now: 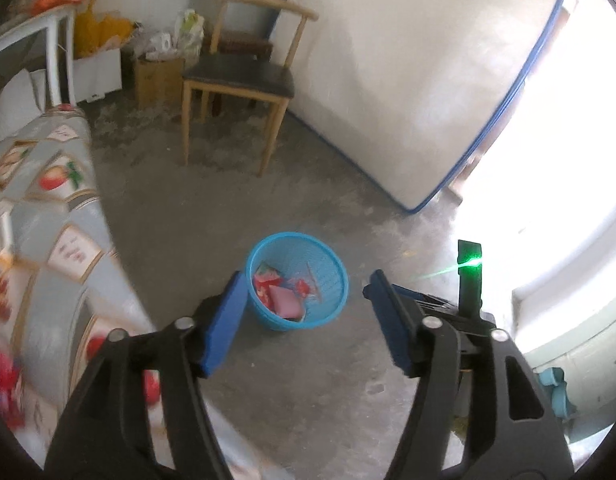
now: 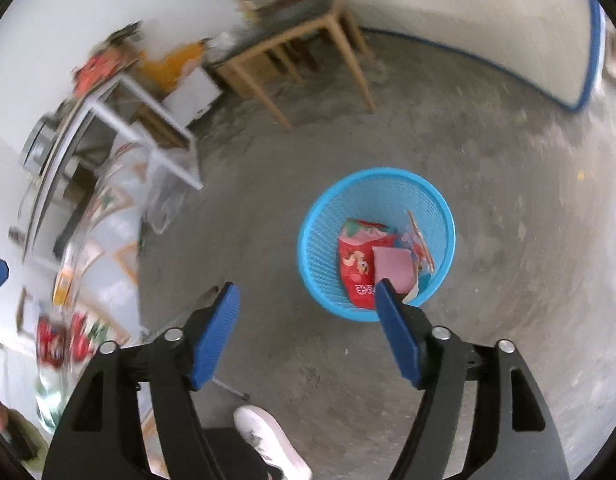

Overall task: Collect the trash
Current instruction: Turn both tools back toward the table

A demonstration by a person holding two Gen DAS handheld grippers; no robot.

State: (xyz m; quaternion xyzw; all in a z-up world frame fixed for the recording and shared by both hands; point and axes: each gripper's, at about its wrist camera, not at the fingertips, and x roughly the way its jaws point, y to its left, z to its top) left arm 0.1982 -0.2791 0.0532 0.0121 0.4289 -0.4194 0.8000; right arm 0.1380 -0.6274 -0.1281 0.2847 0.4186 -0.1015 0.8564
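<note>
Trash (image 2: 362,268) lies in the blue basket (image 2: 316,248) on the floor (image 2: 508,160). Both the left gripper (image 1: 303,320) and the right gripper (image 2: 308,332) hang open and hold nothing. More red wrappers (image 2: 61,340) sit on the bed (image 1: 47,208). A rushed grab there could pinch the blanket or drop a wrapper on the floor.

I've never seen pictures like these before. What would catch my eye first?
Probably the bright blue basket standing on the bare grey floor, with a red snack bag and a pink packet lying inside. Next, the blue-tipped black tongs at the bottom of each picture, the left gripper and right gripper, both open and empty. Behind stand a wooden chair and a white mattress leaning upright.
</note>
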